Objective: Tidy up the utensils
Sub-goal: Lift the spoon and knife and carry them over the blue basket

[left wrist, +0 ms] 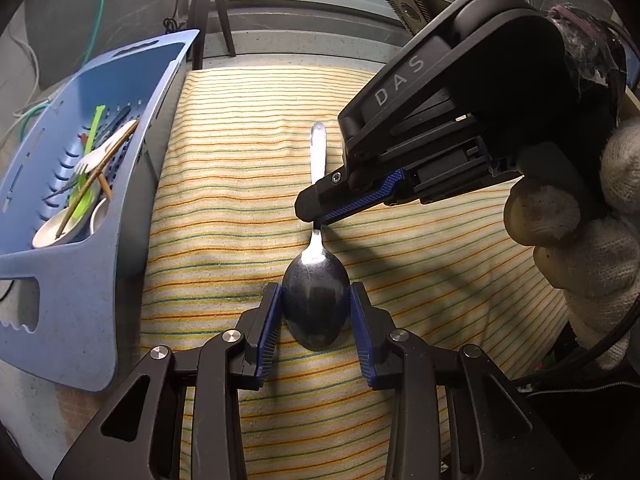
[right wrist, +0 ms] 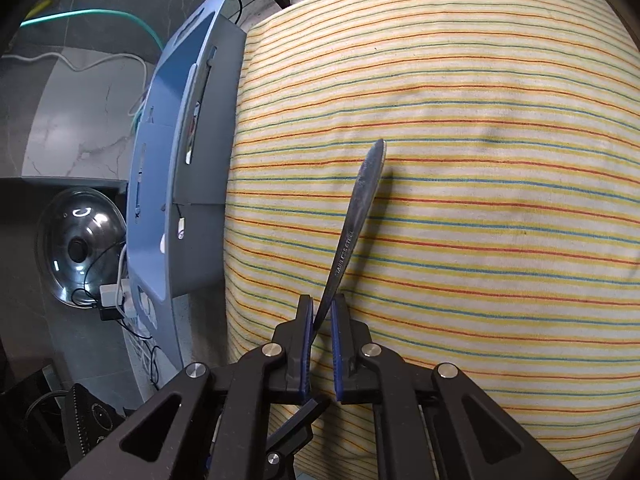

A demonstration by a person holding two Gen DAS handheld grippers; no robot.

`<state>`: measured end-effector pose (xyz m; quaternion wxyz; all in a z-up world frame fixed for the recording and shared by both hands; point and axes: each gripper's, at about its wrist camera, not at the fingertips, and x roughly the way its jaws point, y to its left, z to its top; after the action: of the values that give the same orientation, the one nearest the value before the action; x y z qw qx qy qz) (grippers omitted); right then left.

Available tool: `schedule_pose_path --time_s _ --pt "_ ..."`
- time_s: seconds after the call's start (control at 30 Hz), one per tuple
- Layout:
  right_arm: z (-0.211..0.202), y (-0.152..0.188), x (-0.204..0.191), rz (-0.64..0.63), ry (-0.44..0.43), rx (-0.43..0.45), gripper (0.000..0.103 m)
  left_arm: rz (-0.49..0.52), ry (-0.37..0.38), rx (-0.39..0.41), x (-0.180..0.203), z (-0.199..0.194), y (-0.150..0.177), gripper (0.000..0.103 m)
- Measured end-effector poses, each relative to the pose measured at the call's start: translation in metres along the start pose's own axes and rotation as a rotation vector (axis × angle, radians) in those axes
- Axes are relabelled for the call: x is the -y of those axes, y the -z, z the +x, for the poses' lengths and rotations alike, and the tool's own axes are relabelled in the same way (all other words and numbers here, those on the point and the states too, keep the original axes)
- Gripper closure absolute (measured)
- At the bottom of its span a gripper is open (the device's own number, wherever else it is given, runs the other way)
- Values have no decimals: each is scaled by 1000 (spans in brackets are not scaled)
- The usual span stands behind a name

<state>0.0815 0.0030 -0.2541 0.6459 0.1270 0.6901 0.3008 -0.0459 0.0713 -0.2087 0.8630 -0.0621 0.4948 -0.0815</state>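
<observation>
The stainless-steel spoon (left wrist: 316, 304) lay on the striped cloth (left wrist: 400, 320), its bowl between the left gripper's (left wrist: 316, 320) half-open jaws, pads touching its rim. The right gripper's (right wrist: 320, 320) jaws pinched the thin neck. Rigid, light, slick; the flat handle probably gave the surest grip.

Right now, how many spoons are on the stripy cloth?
1. The metal spoon lies mid-cloth, its bowl between the left gripper pads and its handle pinched by the right gripper. More may hide in the blue basket.
</observation>
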Motion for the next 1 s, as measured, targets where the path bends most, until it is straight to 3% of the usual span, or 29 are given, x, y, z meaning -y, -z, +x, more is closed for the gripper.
schedule_pose_path --time_s 0.47,0.7,1.0 --pt "-34 -9 -30 -34 -96 38 97 16 -31 81 -7 -42 -17 71" --pt "-43 -25 -67 -87 -129 68 98 15 -66 124 -34 -59 -34 70" --pt "-22 -48 -116 -139 -135 78 99 -26 -98 130 -78 -61 -46 70"
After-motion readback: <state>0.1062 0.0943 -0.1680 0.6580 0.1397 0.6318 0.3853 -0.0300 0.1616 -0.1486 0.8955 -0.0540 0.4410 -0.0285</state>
